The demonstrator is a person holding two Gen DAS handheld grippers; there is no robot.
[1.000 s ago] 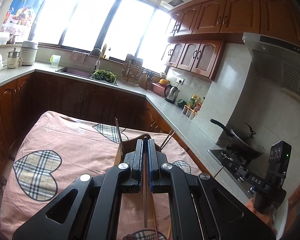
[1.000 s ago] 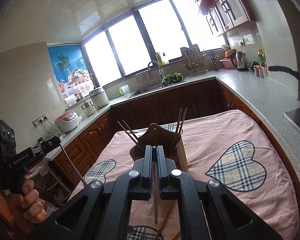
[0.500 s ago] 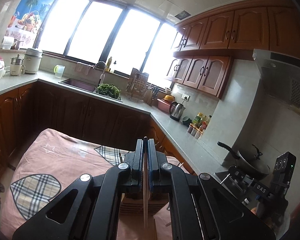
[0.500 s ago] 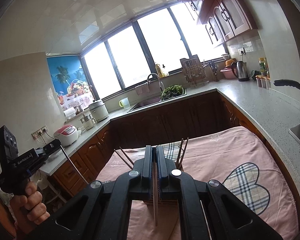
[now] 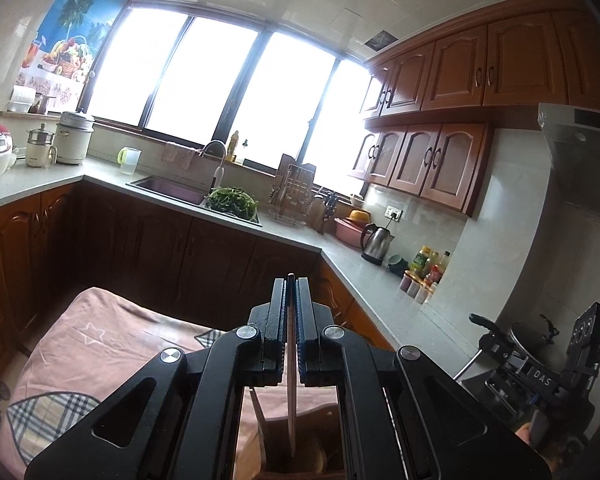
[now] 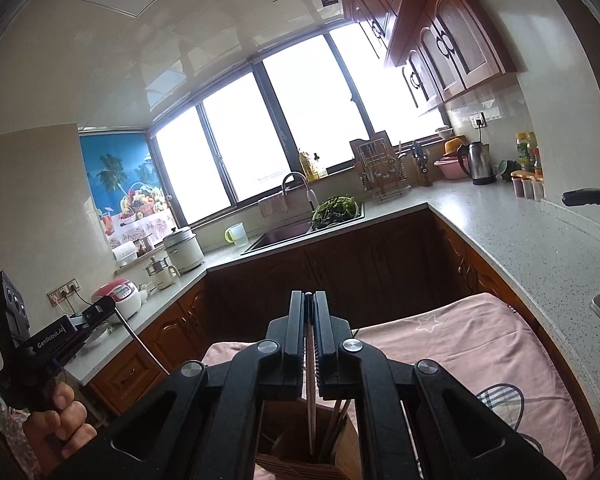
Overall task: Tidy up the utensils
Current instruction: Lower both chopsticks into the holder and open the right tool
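My left gripper [image 5: 291, 280] is shut on a thin chopstick [image 5: 291, 412] that hangs down between its fingers into a wooden utensil holder [image 5: 296, 454] right below. My right gripper [image 6: 309, 298] is shut on another chopstick [image 6: 310, 404], whose tip hangs inside the same wooden holder [image 6: 300, 440]. Several chopsticks [image 6: 336, 426] stand in the holder. The left gripper also shows at the left of the right wrist view [image 6: 100, 307], and the right gripper at the right of the left wrist view [image 5: 486, 326].
The holder stands on a table with a pink cloth [image 6: 480, 344] with plaid hearts. Dark wooden cabinets and a grey counter [image 5: 292, 232] wrap around behind, with a sink [image 5: 168, 188], a kettle [image 5: 376, 242] and a wok [image 5: 528, 336].
Both grippers have risen and moved over the holder. The table has dropped low in both views, and each chopstick now hangs into the holder.
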